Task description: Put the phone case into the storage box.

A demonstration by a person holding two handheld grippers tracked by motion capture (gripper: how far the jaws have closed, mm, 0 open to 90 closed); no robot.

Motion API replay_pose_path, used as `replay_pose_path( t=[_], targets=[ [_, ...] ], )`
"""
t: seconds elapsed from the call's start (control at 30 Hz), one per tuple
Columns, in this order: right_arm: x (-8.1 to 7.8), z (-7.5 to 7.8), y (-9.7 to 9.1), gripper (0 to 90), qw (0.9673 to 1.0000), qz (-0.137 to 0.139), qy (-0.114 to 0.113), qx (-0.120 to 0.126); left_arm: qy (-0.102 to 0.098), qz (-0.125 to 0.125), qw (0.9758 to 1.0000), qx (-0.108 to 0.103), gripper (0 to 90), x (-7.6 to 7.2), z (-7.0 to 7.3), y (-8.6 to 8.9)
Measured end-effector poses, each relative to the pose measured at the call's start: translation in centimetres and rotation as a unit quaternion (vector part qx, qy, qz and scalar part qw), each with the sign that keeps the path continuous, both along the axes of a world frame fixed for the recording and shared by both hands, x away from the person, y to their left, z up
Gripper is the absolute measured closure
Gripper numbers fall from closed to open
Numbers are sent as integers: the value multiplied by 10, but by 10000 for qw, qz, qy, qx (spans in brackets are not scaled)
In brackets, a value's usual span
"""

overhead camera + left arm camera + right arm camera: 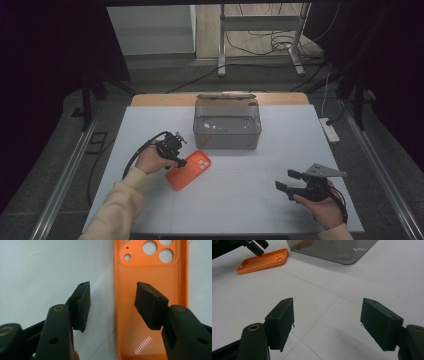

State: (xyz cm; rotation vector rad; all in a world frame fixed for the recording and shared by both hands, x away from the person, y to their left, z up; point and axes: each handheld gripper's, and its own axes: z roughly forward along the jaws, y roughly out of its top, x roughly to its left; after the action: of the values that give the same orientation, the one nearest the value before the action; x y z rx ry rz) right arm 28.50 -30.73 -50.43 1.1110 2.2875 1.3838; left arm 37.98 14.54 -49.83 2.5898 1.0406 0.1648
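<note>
**Orange phone case on bench, left gripper over its edge, right gripper idle**

The orange rubbery phone case [188, 170] lies flat on the white bench [250, 210], inner side up, with its round camera cut-outs at the end nearer the box. It sits left of centre, just in front of the grey translucent rectangular plastic box [227, 123], close to the box's front left corner but apart from it.

The left gripper [113, 305] is held directly above the case. In the left gripper view its fingers [81, 305] stand moderately apart: one is over the bare bench just beside the case's long side wall, the other over the textured inner floor of the case, so that the wall lies between them. The fingers are not pressed against the wall; whether their tips touch the bench or the case cannot be told. In the high view the person's left hand [151, 159] grips this tool, a cream sleeve [117, 205] covers the forearm, and a black cable [137, 152] loops off to the left.

The right gripper [285, 180] is at the front right of the bench, well apart from case and box. Its fingers [280, 321] are spread wide with only bare bench surface between them, holding nothing. A grey three-cornered plate [325, 171] sits on top of it.

A white power strip [330, 130] lies off the bench's right edge.
</note>
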Motion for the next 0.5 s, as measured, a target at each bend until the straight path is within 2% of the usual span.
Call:
replay_pose_path(
  t=[0.1,0.2,0.5],
  targets=[
    [0,0,0,271,10000,4,13,-10,-12,-77,10000,45,487,1,0,-2],
    [0,0,0,271,10000,7,14,-10,-26,-293,9993,219,508,4,-1,-4],
    [0,-1,-1,272,10000,-4,34,-14,67,-304,9991,300,533,9,-3,-4]
  ],
)
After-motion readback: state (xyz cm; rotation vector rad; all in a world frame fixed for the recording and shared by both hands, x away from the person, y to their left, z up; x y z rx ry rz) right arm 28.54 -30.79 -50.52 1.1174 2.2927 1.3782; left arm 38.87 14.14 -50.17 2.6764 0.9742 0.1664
